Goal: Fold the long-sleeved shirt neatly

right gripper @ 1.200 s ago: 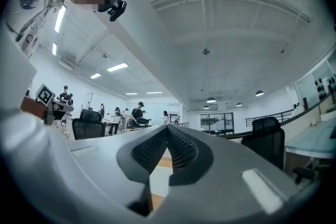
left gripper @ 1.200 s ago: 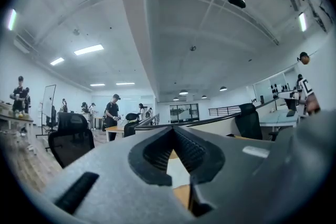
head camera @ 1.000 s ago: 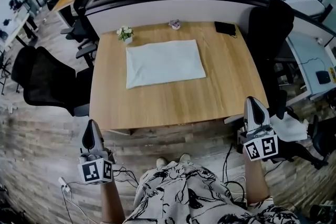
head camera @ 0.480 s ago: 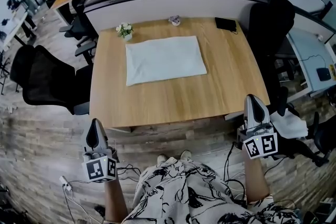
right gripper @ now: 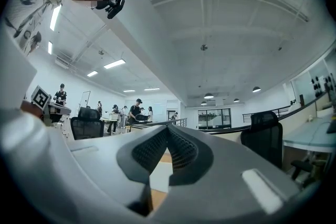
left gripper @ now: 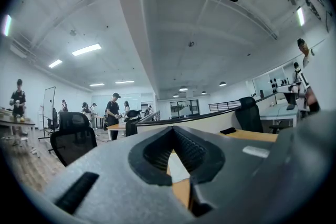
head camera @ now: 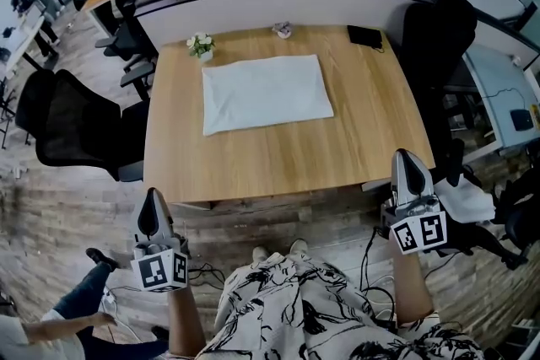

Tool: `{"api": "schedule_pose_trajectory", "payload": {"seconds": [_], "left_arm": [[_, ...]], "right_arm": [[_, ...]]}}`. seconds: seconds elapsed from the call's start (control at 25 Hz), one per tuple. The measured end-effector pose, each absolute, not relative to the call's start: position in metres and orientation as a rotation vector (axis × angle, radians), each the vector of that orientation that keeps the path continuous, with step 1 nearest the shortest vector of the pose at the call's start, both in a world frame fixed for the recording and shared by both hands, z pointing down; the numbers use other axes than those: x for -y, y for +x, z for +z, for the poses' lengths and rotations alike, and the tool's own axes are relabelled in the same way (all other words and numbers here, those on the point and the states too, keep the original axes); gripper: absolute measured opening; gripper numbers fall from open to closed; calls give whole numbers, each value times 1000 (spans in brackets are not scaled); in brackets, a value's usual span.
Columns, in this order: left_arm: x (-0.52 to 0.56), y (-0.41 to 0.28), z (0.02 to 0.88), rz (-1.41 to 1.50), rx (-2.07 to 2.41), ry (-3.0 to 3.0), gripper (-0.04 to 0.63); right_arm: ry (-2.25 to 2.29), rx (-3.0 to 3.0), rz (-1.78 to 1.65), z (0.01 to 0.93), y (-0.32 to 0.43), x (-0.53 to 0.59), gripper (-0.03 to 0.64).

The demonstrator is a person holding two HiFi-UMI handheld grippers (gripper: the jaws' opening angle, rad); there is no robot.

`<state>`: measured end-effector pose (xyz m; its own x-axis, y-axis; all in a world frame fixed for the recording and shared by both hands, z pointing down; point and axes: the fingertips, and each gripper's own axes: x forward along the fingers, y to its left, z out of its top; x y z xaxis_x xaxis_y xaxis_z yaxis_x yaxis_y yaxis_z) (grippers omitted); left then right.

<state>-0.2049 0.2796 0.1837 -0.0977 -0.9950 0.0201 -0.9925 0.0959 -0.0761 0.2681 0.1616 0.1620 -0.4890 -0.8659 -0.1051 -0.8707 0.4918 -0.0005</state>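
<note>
On the light wooden square table (head camera: pixel 278 169), the far half carries the work; the near half is bare. Both grippers are held off its near edge, so any further reach crosses that bare span.

1. Black mesh office chair (head camera: pixel 72 131), left of the table: well apart from the work and no obstacle to a reach from the near edge.
2. Person crouching on the floor (head camera: pixel 51 329), lower left: close to the left gripper. A swing outward or downward on that side could strike them or catch the floor cables nearby.
3. White long-sleeved shirt (head camera: pixel 266 93): lies flat as a tidy rectangle with no sleeve showing, so the fold appears complete or nearly so. A further pinch could lift only the top layer and open the fold. A sliding push could skew the rectangle.
4. Left gripper (head camera: pixel 152 202) and right gripper (head camera: pixel 407 166): jaws together, nothing between them. Brought to the cloth in this state, they would push it and not take it.
5. Flat black rectangular item (head camera: pixel 364 37), far right corner: clear of the shirt.
6. Small white flower pot (head camera: pixel 201 49): just beside the shirt's far left corner. Dragging the shirt away from the operator could tip it.
</note>
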Motion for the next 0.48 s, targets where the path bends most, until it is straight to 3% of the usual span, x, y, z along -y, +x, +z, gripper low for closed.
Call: {"api": "schedule_pose_trajectory", "payload": {"seconds": [0.48], "left_arm": [[-277,-208,181,-128,-2297,-2078,2]], "right_arm": [[-1521,-2650,84,160,259,-155,6]]}}
